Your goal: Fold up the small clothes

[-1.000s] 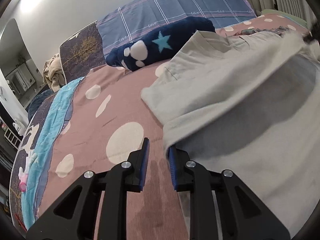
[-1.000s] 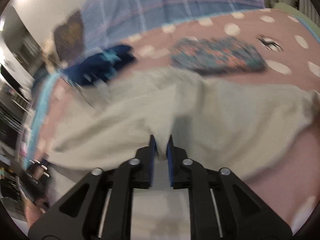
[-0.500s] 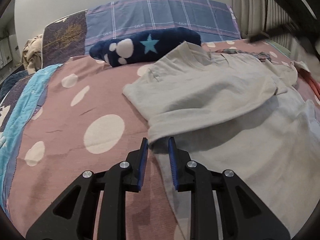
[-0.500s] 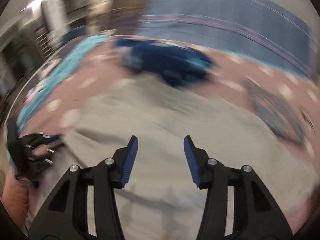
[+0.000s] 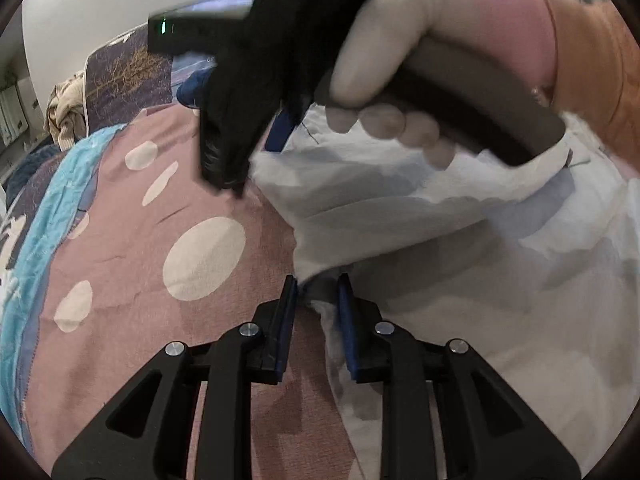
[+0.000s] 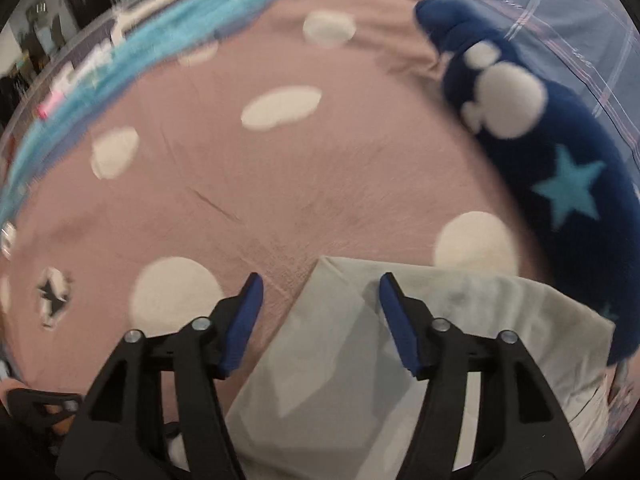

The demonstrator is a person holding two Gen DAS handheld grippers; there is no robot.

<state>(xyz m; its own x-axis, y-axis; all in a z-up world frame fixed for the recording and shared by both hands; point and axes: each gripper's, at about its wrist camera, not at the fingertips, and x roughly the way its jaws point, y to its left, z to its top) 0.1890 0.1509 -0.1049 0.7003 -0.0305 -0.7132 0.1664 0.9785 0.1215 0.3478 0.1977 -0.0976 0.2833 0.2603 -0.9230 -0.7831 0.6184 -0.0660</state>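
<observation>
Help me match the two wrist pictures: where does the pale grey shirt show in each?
Left wrist: pale grey shirt fills the right half, its near edge between the left gripper's jaws.
Right wrist: lower centre to lower right, its corner between the right gripper's open jaws.
Shared landmark: the pink spotted bedsheet.

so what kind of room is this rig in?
Most likely a bedroom: the work surface is a bed with a pink polka-dot sheet, a plaid pillow at its head, and a navy star-print fleece blanket beside the pale garment.
</observation>
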